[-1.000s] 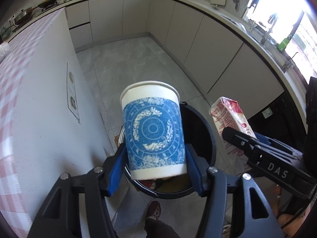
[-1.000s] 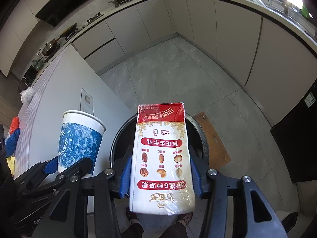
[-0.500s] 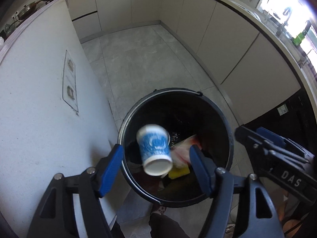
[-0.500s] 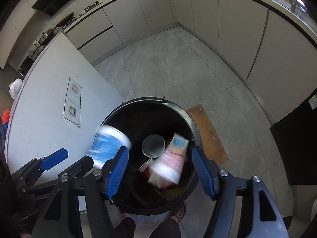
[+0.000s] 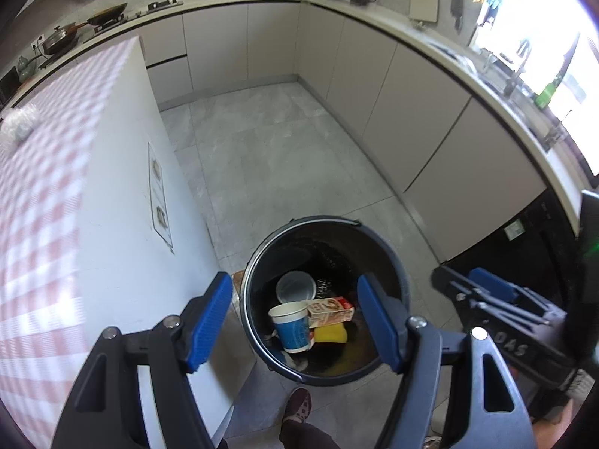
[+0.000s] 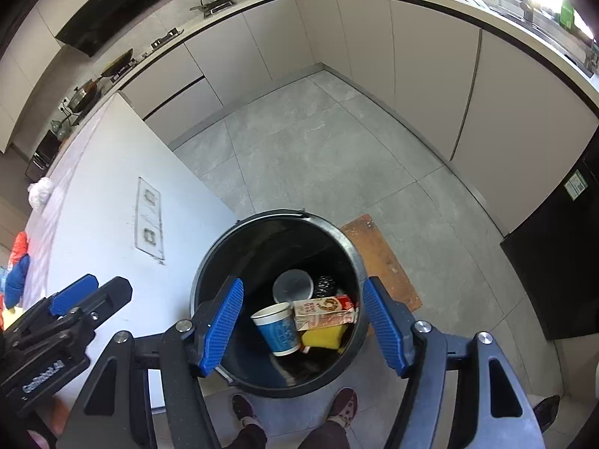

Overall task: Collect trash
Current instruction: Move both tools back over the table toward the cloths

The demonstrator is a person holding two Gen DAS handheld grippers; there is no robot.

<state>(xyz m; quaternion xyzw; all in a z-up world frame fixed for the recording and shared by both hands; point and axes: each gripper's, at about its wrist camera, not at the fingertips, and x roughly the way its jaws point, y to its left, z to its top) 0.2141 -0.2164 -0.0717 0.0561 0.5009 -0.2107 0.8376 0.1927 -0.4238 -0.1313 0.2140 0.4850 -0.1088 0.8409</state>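
Observation:
A black round bin (image 5: 395,258) (image 6: 209,258) stands on the floor by the island. Inside lie the blue-patterned paper cup (image 5: 294,325) (image 6: 279,327), the red and white milk carton (image 5: 331,310) (image 6: 324,308), a yellow sponge (image 5: 331,333) (image 6: 324,338) and a clear round lid (image 5: 295,287) (image 6: 293,285). My left gripper (image 5: 295,318) is open and empty above the bin. My right gripper (image 6: 303,321) is open and empty above the bin too. The right gripper shows at the right of the left wrist view (image 5: 498,303); the left gripper shows at the left of the right wrist view (image 6: 75,307).
The white island (image 5: 123,224) (image 6: 101,202) with a pink checked cloth (image 5: 33,194) is at the left. Cabinets (image 5: 411,112) run along the back and right. An orange mat (image 6: 382,262) lies beside the bin. The person's feet (image 6: 292,408) stand in front of it.
Both grippers opened. The cup and the carton fell from them into the bin and now rest among the trash. Both grippers have risen a little.

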